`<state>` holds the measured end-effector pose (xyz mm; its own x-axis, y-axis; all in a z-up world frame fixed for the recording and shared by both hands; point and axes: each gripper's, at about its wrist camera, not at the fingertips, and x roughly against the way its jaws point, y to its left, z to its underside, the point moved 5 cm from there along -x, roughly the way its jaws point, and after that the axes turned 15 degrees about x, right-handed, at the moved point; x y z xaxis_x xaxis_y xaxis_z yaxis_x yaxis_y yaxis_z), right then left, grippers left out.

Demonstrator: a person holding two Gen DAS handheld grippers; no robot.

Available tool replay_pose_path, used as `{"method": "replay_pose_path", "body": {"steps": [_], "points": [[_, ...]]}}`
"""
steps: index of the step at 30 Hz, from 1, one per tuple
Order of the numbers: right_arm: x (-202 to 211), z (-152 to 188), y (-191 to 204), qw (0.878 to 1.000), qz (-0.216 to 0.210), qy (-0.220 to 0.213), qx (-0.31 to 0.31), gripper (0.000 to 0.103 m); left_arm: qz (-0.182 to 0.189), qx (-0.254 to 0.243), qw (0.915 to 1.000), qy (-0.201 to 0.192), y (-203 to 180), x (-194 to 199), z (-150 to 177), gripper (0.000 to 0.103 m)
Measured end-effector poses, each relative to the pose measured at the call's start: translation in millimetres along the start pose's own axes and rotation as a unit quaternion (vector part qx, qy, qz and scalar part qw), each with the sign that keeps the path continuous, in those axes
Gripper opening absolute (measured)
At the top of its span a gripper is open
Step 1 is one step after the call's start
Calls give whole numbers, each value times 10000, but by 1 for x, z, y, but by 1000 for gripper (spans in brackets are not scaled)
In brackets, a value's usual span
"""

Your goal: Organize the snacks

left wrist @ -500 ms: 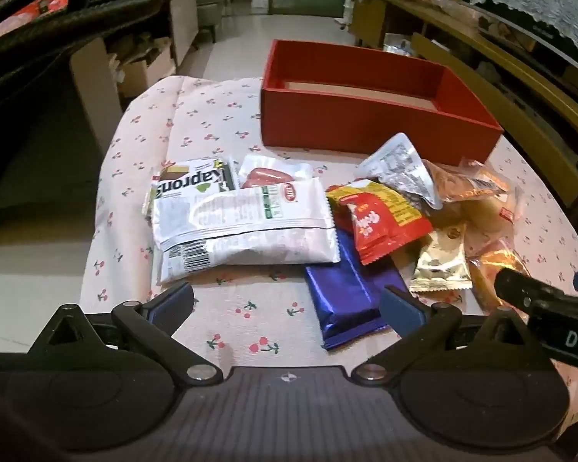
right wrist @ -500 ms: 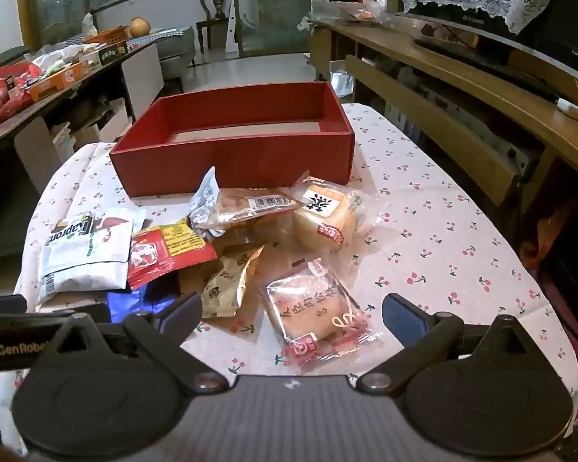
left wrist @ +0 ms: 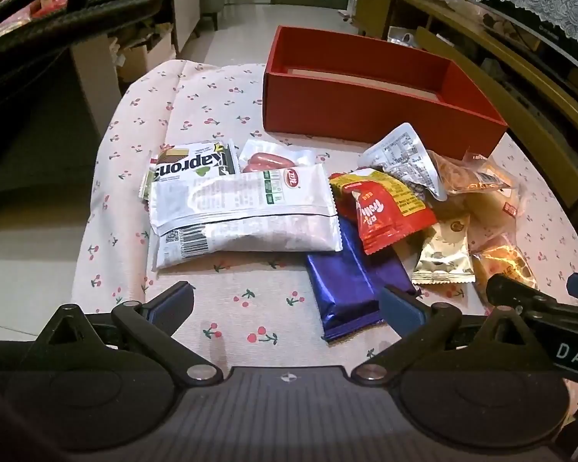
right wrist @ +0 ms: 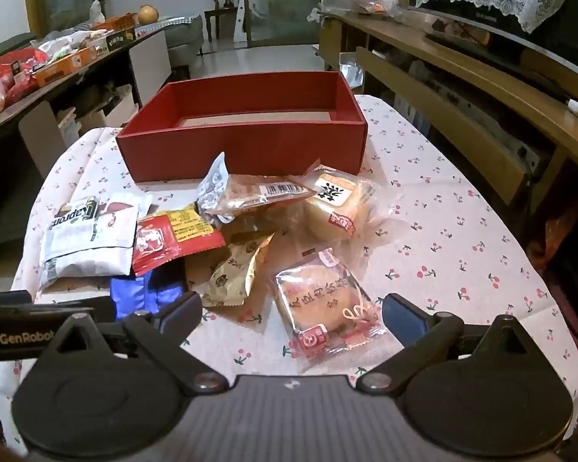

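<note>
A pile of wrapped snacks is seen on a table covered by a cherry-print cloth (right wrist: 451, 231), with an open red box (right wrist: 246, 146) standing at the far side of the pile; only a bare floor strip is visible inside it. The left gripper (left wrist: 287, 304) is held wide apart above the near edge of the cloth, nothing between its fingers; its right finger is seen over the near end of a blue foil bar (left wrist: 350, 281). A large white packet (left wrist: 242, 215) lies left of centre, partly over a green "Kaprons" pack (left wrist: 192, 161) and a sausage pack (left wrist: 269, 159). A red-and-yellow sachet (left wrist: 385, 208) overlaps the blue bar, and a gold sachet (left wrist: 443, 258) lies to its right. The right gripper (right wrist: 291, 313) is likewise spread open and empty, and a clear-wrapped round pastry (right wrist: 327, 304) lies on the cloth between and just beyond its fingertips; contact cannot be told. Farther off, a second wrapped cake with a white label (right wrist: 335, 204) and a barcode-marked clear pack (right wrist: 258, 192) rest just beside the box's near wall.
</note>
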<state>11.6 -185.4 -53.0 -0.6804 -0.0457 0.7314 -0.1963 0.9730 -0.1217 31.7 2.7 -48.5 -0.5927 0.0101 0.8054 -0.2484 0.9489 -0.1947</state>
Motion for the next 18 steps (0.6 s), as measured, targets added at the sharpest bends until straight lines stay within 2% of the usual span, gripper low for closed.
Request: {"method": "replay_pose_path", "body": {"steps": [18], "points": [[-4, 1, 0, 10000, 13, 93, 9, 97, -1, -28, 9999, 96, 1, -2, 1, 101]]}}
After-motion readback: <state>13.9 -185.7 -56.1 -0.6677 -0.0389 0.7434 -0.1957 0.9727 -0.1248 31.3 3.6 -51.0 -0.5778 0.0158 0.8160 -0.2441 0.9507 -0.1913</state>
